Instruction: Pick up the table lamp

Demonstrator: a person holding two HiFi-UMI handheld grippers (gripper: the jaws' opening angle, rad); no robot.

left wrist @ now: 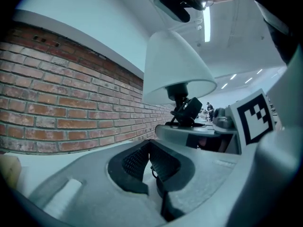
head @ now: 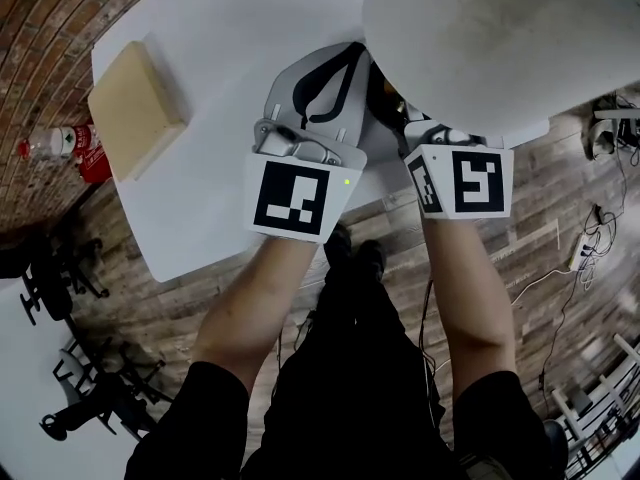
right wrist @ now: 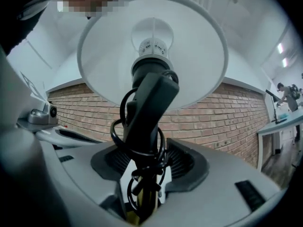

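The table lamp's white shade (head: 470, 38) fills the upper right of the head view and hides its base. In the right gripper view the shade (right wrist: 189, 46) and bulb rise overhead. The black stem (right wrist: 147, 112), wound with black cord, stands between the pads of my right gripper (right wrist: 149, 162), which is open with a gap on each side. In the head view only that gripper's marker cube (head: 470, 180) shows below the shade. My left gripper (head: 348, 56) is shut on nothing, just left of the lamp. Its view has the shade (left wrist: 175, 65) ahead on the right.
The lamp stands near the front edge of a white table (head: 220, 28). A tan box (head: 135, 108) lies at the table's left end, with a red-capped bottle (head: 65, 143) beyond it. A brick wall runs behind. Cables and a power strip (head: 580, 248) lie on the wood floor at right.
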